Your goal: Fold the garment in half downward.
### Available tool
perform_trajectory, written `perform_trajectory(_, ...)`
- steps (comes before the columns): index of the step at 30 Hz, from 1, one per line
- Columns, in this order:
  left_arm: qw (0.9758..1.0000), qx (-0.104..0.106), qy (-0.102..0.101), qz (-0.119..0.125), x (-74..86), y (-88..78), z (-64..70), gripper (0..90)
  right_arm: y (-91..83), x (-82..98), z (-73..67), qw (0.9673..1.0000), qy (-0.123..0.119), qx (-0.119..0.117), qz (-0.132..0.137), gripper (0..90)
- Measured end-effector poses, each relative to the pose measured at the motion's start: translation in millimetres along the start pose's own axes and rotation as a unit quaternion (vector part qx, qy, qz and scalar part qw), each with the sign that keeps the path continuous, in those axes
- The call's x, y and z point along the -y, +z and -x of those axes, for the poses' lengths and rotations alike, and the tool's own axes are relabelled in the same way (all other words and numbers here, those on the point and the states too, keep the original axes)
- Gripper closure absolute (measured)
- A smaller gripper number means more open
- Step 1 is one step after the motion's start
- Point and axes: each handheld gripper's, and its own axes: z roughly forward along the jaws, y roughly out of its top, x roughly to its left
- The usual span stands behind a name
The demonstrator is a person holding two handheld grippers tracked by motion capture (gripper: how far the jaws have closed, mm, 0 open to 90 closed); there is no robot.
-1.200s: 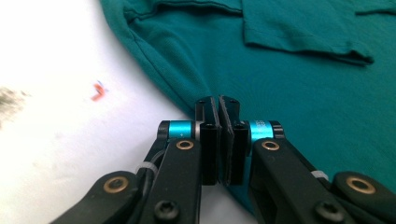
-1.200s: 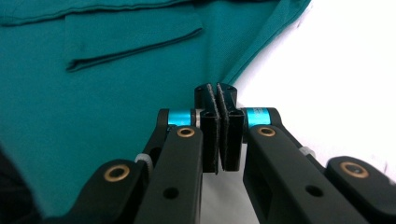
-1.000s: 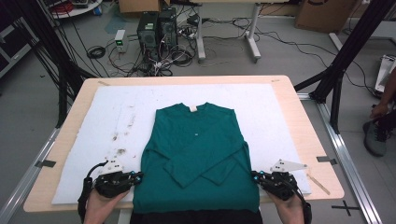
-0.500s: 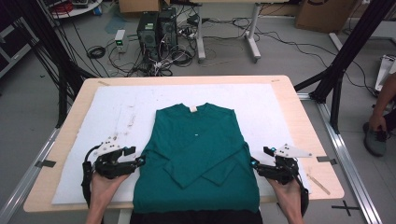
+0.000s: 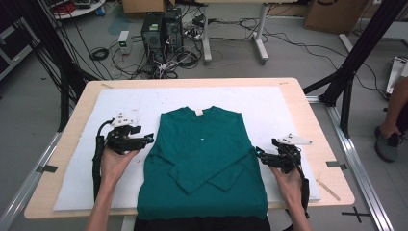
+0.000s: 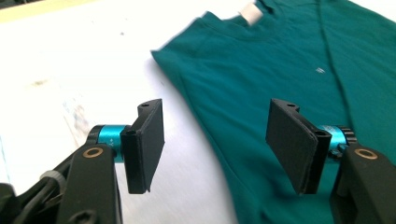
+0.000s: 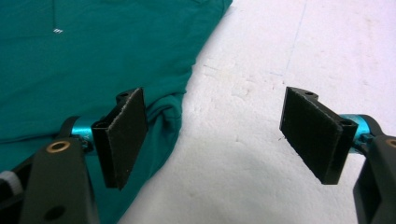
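A green sweater [image 5: 204, 159] lies flat, front up, on the white sheet, with both sleeves folded across its chest and a white neck label [image 5: 198, 112] at the far end. My left gripper [image 5: 149, 138] hovers open beside the sweater's left edge. Its pads [image 6: 147, 140] straddle that edge of the sweater [image 6: 261, 79] without touching it. My right gripper [image 5: 259, 153] hovers open at the sweater's right edge, above the cloth [image 7: 70, 56] and the sheet. The jaws of both have just been opening, and nothing is held between them.
The white foam sheet [image 5: 288, 110] covers most of the wooden table [image 5: 332, 192]. A thin wooden stick [image 5: 327, 186] lies near the table's right front corner. Computers and cables [image 5: 159, 29] stand on the floor beyond. A person's leg and shoe [image 5: 388, 139] are at the right.
Both grippers have risen from the sweater's lower corners and now stand farther up along its sides, with their jaws apart. The sweater lies as before.
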Motion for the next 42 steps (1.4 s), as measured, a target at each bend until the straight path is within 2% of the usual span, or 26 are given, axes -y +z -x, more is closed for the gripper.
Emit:
perform_trajectory(5,0.9995,0.005,-0.023,-0.021,-12.6,26.4,-18.1,38.7,-0.6,2.5,3.3,0.9998,0.017,0.005,0.007,25.0)
perform_trajectory(9,0.9989,0.004,-0.019,-0.043,-23.9,49.2,-23.4,44.4,-1.7,3.6,5.4,0.9996,0.025,0.005,0.014,24.9)
perform_trajectory(10,0.999,-0.001,-0.02,-0.041,-26.7,55.6,-24.3,44.7,-1.3,3.5,5.1,0.9996,0.023,0.007,0.013,24.9)
perform_trajectory(14,0.9986,0.009,-0.031,-0.043,-35.9,80.2,-30.5,47.1,-0.2,3.3,1.6,0.9998,0.015,0.014,0.007,24.9)
perform_trajectory(15,0.9986,0.011,-0.033,-0.039,-36.5,85.1,-31.0,48.9,-0.3,3.4,1.7,0.9998,0.013,0.015,0.006,24.9)
perform_trajectory(16,0.9985,0.01,-0.03,-0.045,-37.4,90.0,-32.2,49.7,-0.1,3.4,1.6,0.9998,0.012,0.014,0.007,25.0)
perform_trajectory(17,0.9985,0.003,-0.024,-0.049,-37.5,94.8,-32.8,49.6,-0.1,3.4,1.7,0.9998,0.014,0.012,0.004,25.0)
perform_trajectory(20,0.9983,0.003,-0.038,-0.043,-34.2,105.9,-38.6,48.5,0.8,3.1,2.6,0.9998,0.014,0.011,0.001,25.0)
perform_trajectory(23,0.9984,0.002,-0.042,-0.037,-31.3,112.0,-41.4,48.5,1.0,3.2,3.0,0.9998,0.014,0.011,0.001,24.9)
perform_trajectory(26,0.9983,-0.013,-0.039,-0.042,-29.7,117.2,-40.6,48.7,1.3,3.1,2.4,0.9998,0.014,0.012,-0.002,24.9)
perform_trajectory(29,0.9981,-0.005,-0.047,-0.04,-27.6,121.8,-41.7,48.5,1.7,3.0,2.7,0.9998,0.015,0.011,-0.002,24.9)
perform_trajectory(31,0.9978,-0.011,-0.043,-0.049,-27.2,125.4,-40.9,48.7,1.7,3.1,3.1,0.9998,0.015,0.011,-0.003,24.9)
perform_trajectory(36,0.998,-0.02,-0.028,-0.054,-27.9,127.0,-37.9,50.5,1.8,3.0,2.7,0.9998,0.014,0.012,-0.004,24.9)
perform_trajectory(39,0.9983,-0.014,-0.024,-0.052,-27.4,126.8,-38.2,52.3,2.0,3.0,2.9,0.9998,0.014,0.012,-0.005,24.9)
perform_trajectory(42,0.9985,-0.001,-0.024,-0.05,-26.7,126.2,-38.6,60.2,2.1,3.0,3.0,0.9998,0.014,0.012,-0.006,24.9)
